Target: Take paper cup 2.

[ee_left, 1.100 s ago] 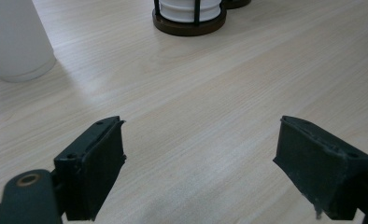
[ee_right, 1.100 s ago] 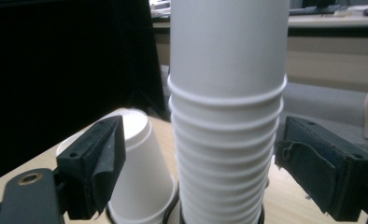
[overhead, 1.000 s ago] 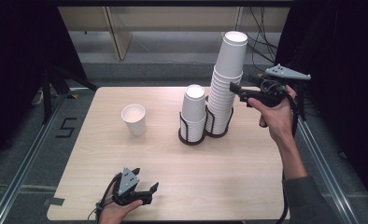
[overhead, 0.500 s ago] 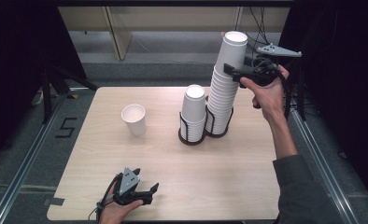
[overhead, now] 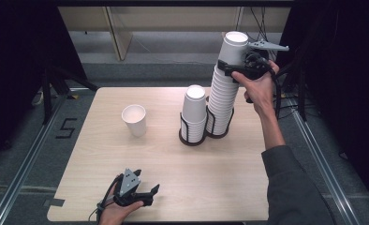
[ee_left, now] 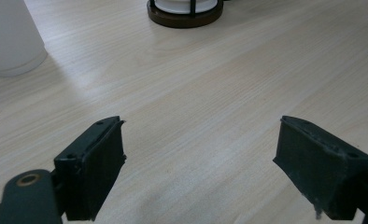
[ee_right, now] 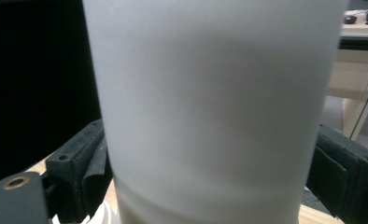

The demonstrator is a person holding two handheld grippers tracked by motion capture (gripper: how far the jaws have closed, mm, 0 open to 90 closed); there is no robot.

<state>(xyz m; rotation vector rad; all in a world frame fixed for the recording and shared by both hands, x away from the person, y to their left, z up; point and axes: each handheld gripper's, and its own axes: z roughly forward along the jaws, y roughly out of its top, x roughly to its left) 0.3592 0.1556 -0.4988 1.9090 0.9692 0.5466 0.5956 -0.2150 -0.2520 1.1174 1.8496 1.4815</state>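
From the high view, the right gripper is reaching in from the right at the top cup of the tall stack, which is standing upright at the table's far right; the left gripper is lying idle at the near edge, well apart. The left gripper view is showing jaws parted over bare wood, holding nothing. The right gripper view is showing the cup's wall between both pads; real contact I cannot tell.

Bare table in front, cup racks crowd back right, lone cup mid-left
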